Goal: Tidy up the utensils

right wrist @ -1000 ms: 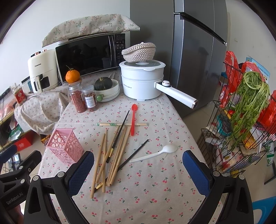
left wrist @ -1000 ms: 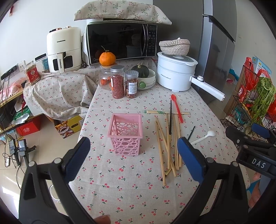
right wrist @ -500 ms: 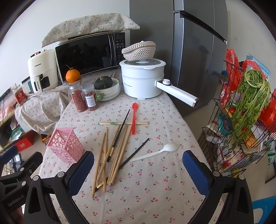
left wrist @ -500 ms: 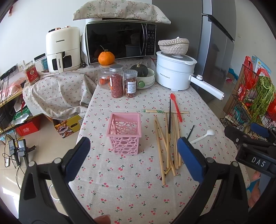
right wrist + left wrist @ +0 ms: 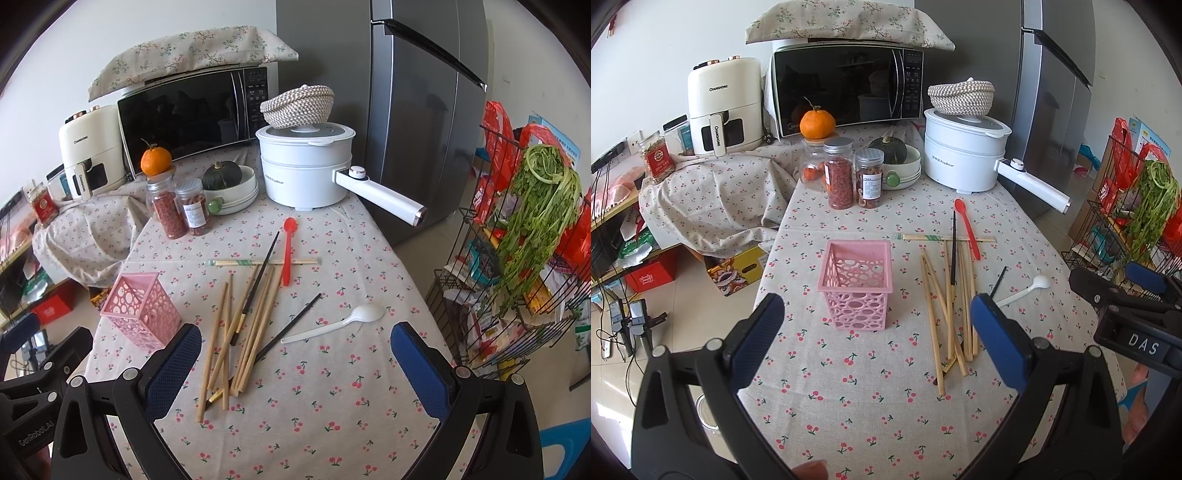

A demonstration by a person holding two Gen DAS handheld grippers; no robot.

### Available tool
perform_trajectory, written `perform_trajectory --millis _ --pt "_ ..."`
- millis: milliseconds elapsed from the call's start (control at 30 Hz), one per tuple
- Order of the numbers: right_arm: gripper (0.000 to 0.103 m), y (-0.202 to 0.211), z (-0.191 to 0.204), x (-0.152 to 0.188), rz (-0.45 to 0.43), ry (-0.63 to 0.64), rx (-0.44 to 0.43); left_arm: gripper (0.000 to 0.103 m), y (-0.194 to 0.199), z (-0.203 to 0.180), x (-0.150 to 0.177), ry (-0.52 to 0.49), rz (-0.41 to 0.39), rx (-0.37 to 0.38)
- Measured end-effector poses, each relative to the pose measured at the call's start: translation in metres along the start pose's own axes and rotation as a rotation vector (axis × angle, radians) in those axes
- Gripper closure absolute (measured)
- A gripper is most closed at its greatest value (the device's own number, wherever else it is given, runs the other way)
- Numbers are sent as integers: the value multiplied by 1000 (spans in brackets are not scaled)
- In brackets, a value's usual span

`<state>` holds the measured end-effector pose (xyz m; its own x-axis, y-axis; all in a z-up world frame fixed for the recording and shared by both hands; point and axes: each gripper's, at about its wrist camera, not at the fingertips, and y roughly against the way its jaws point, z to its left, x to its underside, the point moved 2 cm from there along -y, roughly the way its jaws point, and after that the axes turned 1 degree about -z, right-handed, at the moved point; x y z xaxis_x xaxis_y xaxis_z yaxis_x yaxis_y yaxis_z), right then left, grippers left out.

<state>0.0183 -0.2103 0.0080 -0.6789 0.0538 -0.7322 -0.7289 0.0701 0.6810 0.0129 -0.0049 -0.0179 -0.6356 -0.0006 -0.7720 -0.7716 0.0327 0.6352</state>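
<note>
A pink perforated basket (image 5: 856, 282) stands empty on the cherry-print tablecloth; it also shows in the right wrist view (image 5: 140, 309). Right of it lie several wooden chopsticks (image 5: 955, 310) (image 5: 240, 328), black chopsticks (image 5: 258, 280), a wrapped pair (image 5: 264, 262), a red spoon (image 5: 967, 227) (image 5: 288, 249) and a white spoon (image 5: 1025, 291) (image 5: 334, 323). My left gripper (image 5: 875, 334) is open and empty, hovering near the basket's front. My right gripper (image 5: 295, 363) is open and empty above the table's near edge, between the chopsticks and the white spoon.
At the back stand two spice jars (image 5: 854, 177), a jar with an orange (image 5: 817, 125), a bowl with a squash (image 5: 897, 162), a white electric pot (image 5: 964, 151), a microwave (image 5: 846, 90) and an air fryer (image 5: 724, 107). A wire rack with greens (image 5: 524, 240) stands right of the table.
Both grippers have drifted slightly forward toward the table; the views shift a little. Nothing on the table has moved.
</note>
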Motion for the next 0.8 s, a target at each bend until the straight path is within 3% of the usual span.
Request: perform_trajectory --millis 600,800 --pt "0 -2 1 2 8 -10 -4 2 -1 0 3 -2 4 -2" --pt "0 -4 -2 2 36 -43 -24 2 -11 1 2 -24 39 -5"
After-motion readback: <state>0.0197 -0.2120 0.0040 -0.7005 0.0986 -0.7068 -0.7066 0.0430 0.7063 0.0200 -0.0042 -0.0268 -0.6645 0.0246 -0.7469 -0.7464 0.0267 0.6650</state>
